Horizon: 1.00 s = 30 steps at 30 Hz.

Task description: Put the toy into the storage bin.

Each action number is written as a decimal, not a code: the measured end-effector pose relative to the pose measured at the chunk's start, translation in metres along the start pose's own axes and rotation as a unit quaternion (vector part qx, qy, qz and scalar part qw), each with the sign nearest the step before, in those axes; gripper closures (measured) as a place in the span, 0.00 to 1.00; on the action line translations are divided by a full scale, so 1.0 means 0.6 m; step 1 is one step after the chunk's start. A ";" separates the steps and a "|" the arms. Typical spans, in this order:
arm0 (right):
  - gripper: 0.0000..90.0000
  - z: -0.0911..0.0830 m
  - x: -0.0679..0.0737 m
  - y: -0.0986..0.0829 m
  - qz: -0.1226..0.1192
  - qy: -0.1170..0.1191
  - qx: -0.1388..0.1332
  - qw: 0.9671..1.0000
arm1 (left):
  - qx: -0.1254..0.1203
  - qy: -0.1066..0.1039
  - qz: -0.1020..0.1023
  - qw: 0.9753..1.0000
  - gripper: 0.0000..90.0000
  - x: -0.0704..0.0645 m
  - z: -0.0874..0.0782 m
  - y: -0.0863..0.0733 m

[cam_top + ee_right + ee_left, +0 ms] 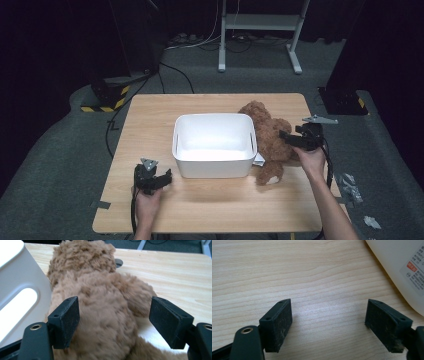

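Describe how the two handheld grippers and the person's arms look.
Both the left gripper and the right gripper are black, each with two flat rectangular jaws faced with scuffed, rough black pads. Small screw holes mark the jaw tops, with a brass-ringed hole on the arm behind. A grey three-cornered plate tops each, and a black cable trails back. The forearms are bare, without sleeves.

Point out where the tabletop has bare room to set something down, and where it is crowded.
Bare wood: the far strip behind the white bin, the left side from bin to table edge, and the near strip between both forearms. Crowded: the right side, where the brown teddy bear lies against the bin and the open right gripper reaches over it. The open left gripper sits near the bin's front-left corner.
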State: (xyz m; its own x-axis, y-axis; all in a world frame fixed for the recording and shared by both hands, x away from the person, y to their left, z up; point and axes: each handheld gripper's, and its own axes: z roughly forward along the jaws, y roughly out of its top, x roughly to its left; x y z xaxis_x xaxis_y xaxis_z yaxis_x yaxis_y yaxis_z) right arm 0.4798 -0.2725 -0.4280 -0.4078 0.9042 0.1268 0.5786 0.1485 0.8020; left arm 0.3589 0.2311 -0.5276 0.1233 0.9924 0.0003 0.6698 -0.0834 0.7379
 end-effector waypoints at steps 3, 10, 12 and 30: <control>0.25 0.013 0.005 0.010 -0.009 -0.001 0.010 1.000 | 0.001 0.000 -0.001 1.000 0.24 0.000 -0.001 0.000; 0.24 0.037 0.021 0.032 -0.020 0.000 0.027 0.999 | 0.001 0.000 0.000 1.000 0.24 0.000 -0.001 0.000; 0.23 0.043 0.027 0.040 -0.025 0.001 0.031 0.999 | 0.002 0.001 -0.002 1.000 0.24 0.000 -0.001 0.000; 0.20 0.100 0.060 0.084 -0.046 0.015 0.068 0.996 | 0.001 0.002 -0.002 1.000 0.24 0.000 -0.001 0.000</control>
State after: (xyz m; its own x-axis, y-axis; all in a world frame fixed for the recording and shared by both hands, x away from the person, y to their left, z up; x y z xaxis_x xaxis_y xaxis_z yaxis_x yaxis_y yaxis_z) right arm 0.5369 -0.2085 -0.4179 -0.4832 0.8723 0.0749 0.6275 0.2854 0.7244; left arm 0.3585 0.2309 -0.5274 0.1182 0.9930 -0.0005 0.6719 -0.0796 0.7363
